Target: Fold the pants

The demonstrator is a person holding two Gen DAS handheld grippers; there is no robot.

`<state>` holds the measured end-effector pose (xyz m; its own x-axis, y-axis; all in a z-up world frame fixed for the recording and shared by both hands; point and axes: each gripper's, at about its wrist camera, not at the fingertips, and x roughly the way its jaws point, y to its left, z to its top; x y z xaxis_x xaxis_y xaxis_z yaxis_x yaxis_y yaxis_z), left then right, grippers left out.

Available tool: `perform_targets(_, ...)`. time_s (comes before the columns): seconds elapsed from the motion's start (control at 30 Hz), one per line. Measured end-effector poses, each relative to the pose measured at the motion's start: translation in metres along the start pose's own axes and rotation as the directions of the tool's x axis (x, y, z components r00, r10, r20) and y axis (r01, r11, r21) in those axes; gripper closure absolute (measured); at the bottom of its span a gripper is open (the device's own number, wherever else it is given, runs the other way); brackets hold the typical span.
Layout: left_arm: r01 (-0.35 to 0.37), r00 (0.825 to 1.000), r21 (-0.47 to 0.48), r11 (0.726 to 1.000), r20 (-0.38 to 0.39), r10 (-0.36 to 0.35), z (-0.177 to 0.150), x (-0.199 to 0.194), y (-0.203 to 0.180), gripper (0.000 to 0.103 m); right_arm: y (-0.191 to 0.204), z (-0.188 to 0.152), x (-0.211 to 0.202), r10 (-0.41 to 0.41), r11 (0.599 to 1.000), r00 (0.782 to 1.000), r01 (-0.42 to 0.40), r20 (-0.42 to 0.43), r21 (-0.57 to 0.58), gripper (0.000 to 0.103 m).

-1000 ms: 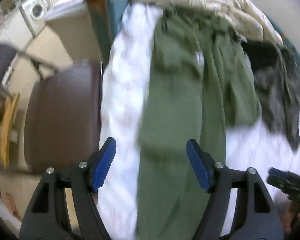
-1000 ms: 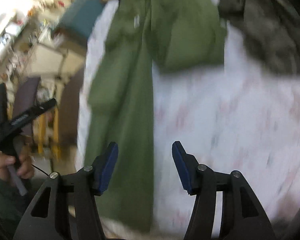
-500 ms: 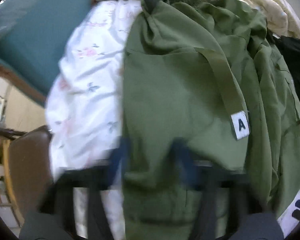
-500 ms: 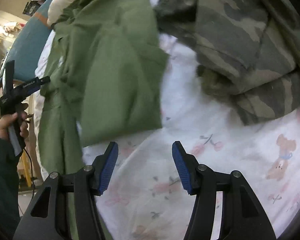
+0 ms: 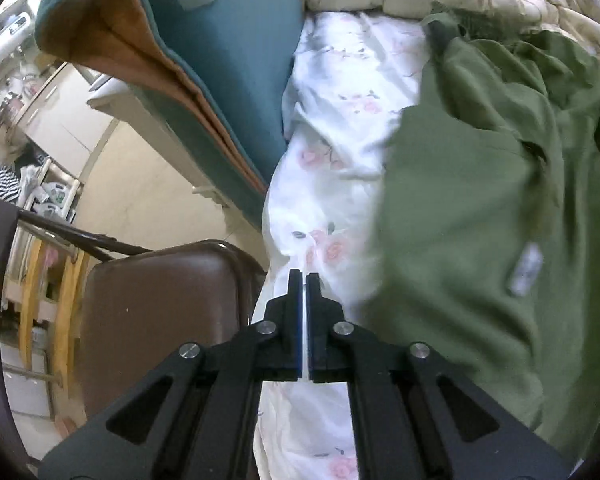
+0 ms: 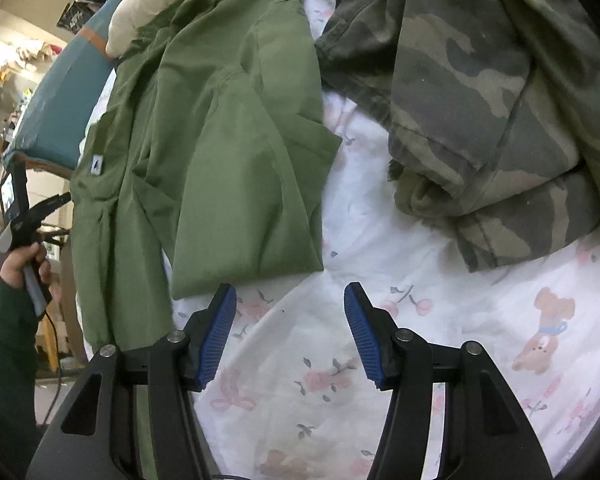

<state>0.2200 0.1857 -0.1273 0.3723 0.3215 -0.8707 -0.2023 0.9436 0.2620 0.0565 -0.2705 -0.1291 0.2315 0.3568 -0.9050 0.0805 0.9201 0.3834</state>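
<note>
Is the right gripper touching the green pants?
Apart. In the right wrist view the right gripper hangs open over bare floral sheet, with the green pants ending just beyond its left fingertip.

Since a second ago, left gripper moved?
Yes. The left gripper swung left off the green pants; its shut fingers now sit over the floral sheet by the brown chair.

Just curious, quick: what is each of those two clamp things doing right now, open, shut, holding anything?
Left gripper: shut, nothing visibly held, beside the olive green pants.
Right gripper: open, empty, over the floral white bedsheet.
</note>
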Motion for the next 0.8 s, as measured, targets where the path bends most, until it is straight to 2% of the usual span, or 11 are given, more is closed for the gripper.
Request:
perform_targets(0.1, -0.049, 0.999, -0.006, 0.999, 0.022, 0.049, 0.001, -0.007, 0.001, 0.102, -0.004, 0.000, -0.004, -0.011, 1.000, 1.000, 0.011, -0.001, 0.012, 0.045)
perform_targets(0.2, 0.096, 0.995, -0.045, 0.994, 0.046, -0.094, 0.007, -0.023, -0.003, 0.098, -0.007, -0.001, -0.004, -0.025, 0.999, 1.000, 0.025, 0.007, 0.027, 0.045)
perform_targets(0.27, 0.184, 0.982, -0.060, 0.981, 0.046, -0.182, 0.013, -0.033, -0.011, 0.062, -0.008, -0.001, -0.002, -0.031, 0.999, 1.000, 0.031, 0.005, 0.038, 0.044)
perform_targets(0.3, 0.202, 0.978, -0.062, 0.977, 0.060, -0.198, 0.014, -0.038, -0.018, 0.027, -0.009, -0.002, -0.001, -0.030, 0.999, 1.000, 0.030, -0.002, 0.045, 0.044)
perform_targets(0.33, 0.214, 0.974, -0.049, 0.975, 0.083, -0.210, 0.015, -0.045, -0.028, 0.010, -0.009, -0.004, -0.002, -0.023, 0.999, 1.000, 0.023, -0.007, 0.046, 0.044)
perform_targets(0.37, 0.217, 0.970, -0.009, 0.976, 0.115, -0.214, 0.017, -0.051, -0.044, 0.010, -0.006, -0.004, 0.000, -0.015, 0.999, 1.000, 0.015, -0.011, 0.043, 0.044)
perform_targets(0.5, 0.129, 0.976, 0.258, 0.957, 0.138, -0.169, 0.018, -0.054, -0.128, 0.010, 0.009, -0.004, 0.000, -0.027, 1.000, 1.000, 0.027, -0.012, -0.006, 0.044)
perform_targets(0.63, -0.119, 0.986, 0.454, 0.883, 0.160, 0.051, 0.020, -0.017, -0.193, 0.013, 0.020, -0.003, -0.002, -0.030, 0.999, 0.999, 0.030, -0.011, -0.041, 0.044)
perform_targets(0.67, -0.157, 0.983, 0.455, 0.876, 0.157, 0.094, 0.026, -0.007, -0.195, 0.021, 0.021, -0.003, -0.002, -0.035, 0.998, 0.999, 0.034, -0.010, -0.051, 0.044)
perform_targets(0.73, -0.114, 0.992, 0.414, 0.903, 0.101, 0.079, 0.041, 0.004, -0.183, 0.090, 0.021, -0.002, -0.002, -0.047, 0.997, 0.999, 0.046, -0.011, -0.060, 0.044)
perform_targets(0.8, -0.029, 0.998, 0.317, 0.948, 0.070, 0.007, 0.059, -0.002, -0.157, 0.095, 0.019, -0.001, -0.002, -0.033, 0.998, 0.999, 0.032, -0.019, -0.048, 0.044)
